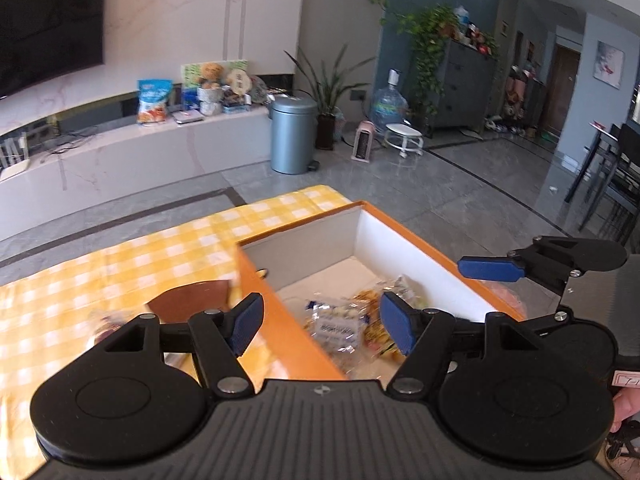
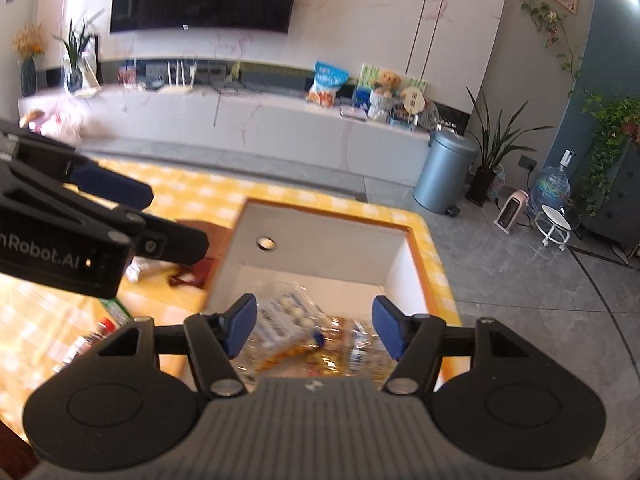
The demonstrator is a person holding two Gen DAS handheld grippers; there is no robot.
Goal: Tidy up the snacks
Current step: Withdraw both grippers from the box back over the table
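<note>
Several snack packets (image 2: 296,332) already lie inside the orange box (image 1: 420,242) on the table (image 1: 120,264); a few more (blurred, hard to identify) wait on the cloth left of it (image 2: 108,320). The left tool (image 1: 320,320) and right tool (image 2: 312,326) both hover spread wide, empty.

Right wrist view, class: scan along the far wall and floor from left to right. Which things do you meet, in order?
Dark vase with yellow flowers → blue snack bag → teddy bear → grey pedal bin → potted plant → small pink heater → water jug.
</note>
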